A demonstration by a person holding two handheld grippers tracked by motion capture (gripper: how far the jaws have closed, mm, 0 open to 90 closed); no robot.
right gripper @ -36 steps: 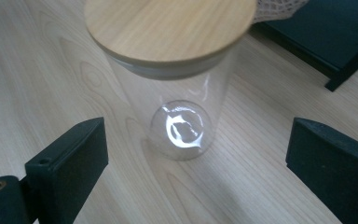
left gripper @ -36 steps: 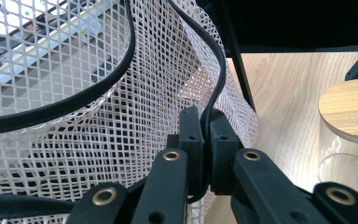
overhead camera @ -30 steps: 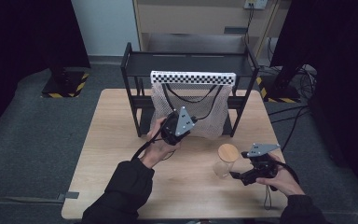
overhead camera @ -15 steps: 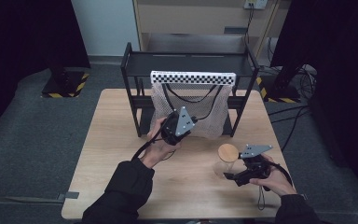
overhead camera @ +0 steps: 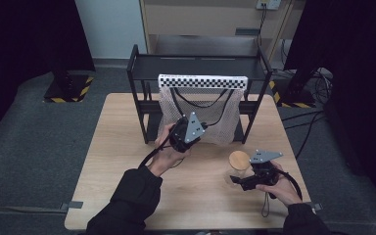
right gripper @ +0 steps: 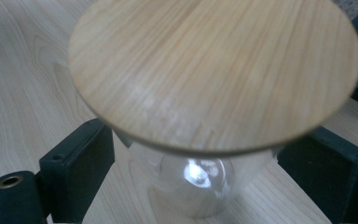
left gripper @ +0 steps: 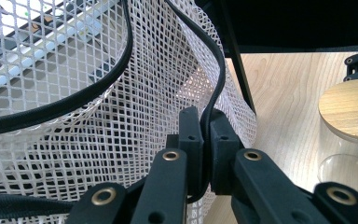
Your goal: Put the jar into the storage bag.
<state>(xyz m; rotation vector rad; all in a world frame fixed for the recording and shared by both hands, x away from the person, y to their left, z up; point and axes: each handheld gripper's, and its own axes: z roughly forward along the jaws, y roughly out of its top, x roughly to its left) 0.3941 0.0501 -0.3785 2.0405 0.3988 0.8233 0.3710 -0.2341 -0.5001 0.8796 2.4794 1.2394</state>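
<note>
While jar (right gripper: 200, 186) stands, jaws flank it

The white bag (left gripper: 121, 93) was of open-weave mesh cloth with a smooth black cord handle (left gripper: 212, 70); the clear glossy glass jar (right gripper: 191, 186) carried a matt, pale round wooden lid (right gripper: 214, 70).

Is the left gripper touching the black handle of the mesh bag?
Touching. The left gripper view shows the left gripper with its jaws shut on the black handle of the mesh bag.

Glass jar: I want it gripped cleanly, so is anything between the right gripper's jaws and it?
Nothing visible. The right gripper straddles the glass jar below its wooden lid, jaws just closing, small gaps remaining.
</note>
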